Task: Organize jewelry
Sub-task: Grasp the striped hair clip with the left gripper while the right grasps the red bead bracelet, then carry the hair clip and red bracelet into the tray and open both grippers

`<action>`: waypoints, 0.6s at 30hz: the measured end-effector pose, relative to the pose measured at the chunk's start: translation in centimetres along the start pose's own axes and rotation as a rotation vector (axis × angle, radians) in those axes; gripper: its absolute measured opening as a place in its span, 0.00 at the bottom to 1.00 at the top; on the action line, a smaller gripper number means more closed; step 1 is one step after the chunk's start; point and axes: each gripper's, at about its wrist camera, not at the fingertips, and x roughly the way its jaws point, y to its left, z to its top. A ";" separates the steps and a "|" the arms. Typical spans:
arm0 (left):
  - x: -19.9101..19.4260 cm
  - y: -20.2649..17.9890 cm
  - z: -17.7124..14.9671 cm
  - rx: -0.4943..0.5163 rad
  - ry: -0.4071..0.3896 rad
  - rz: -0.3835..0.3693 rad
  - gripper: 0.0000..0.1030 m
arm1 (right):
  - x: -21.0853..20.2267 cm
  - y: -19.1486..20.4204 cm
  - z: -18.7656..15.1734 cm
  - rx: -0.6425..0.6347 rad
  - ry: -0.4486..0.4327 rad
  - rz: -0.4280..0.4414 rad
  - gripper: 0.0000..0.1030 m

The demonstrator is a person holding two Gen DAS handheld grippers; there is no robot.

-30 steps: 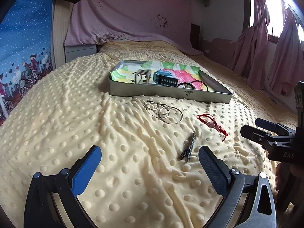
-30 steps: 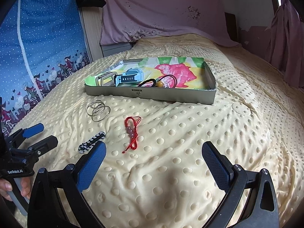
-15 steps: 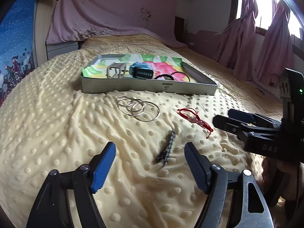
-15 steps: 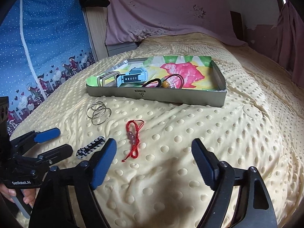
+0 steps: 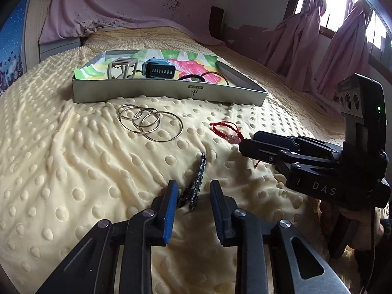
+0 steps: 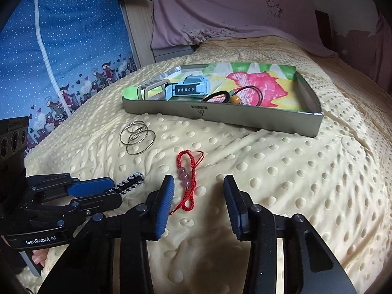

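A black-and-white braided bracelet (image 5: 199,169) lies on the yellow dotted blanket. Its near end sits between the fingers of my left gripper (image 5: 193,191), whose jaws are closing without touching it. A red cord bracelet with pink beads (image 6: 186,178) lies between the fingers of my right gripper (image 6: 199,186), close to the left finger; these jaws are closing too and the pads stand clear of it. From the right wrist view, the left gripper (image 6: 112,192) comes in low at the left. The right gripper (image 5: 247,142) covers part of the red bracelet (image 5: 227,129).
A grey tray (image 5: 171,94) with a flowered lining stands further up the bed, holding a blue watch (image 5: 159,69), a beige clip and black hair ties. Several silver rings (image 5: 149,122) lie in front of it. Pink curtains hang at right; a blue patterned panel (image 6: 61,61) stands at left.
Both grippers have come down and forward toward the blanket and their jaws have narrowed. The left now straddles the black-and-white bracelet, the right the red one.
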 end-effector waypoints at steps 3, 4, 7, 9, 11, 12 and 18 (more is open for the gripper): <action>0.4 -0.1 0.0 0.001 0.022 0.005 0.18 | 0.5 0.2 0.0 -0.005 0.015 0.008 0.31; 0.6 -0.1 0.1 -0.001 0.033 0.007 0.16 | 0.7 0.2 0.0 -0.005 0.021 0.010 0.30; 0.9 -0.2 0.2 -0.002 0.045 0.010 0.13 | 1.1 0.2 0.1 -0.005 0.032 0.020 0.23; 0.9 -0.4 0.3 0.007 0.047 0.019 0.12 | 1.2 0.4 0.0 -0.016 0.040 0.027 0.13; 0.8 -0.7 0.4 0.019 0.043 0.020 0.12 | 1.1 0.8 -0.2 -0.025 0.046 0.039 0.10; 0.7 -0.9 0.4 0.024 0.038 0.015 0.12 | 1.0 0.9 -0.3 -0.029 0.047 0.050 0.09; -0.5 -1.3 0.9 -0.001 -0.021 -0.009 0.12 | -1.7 1.1 -0.6 -0.031 -0.021 0.059 0.09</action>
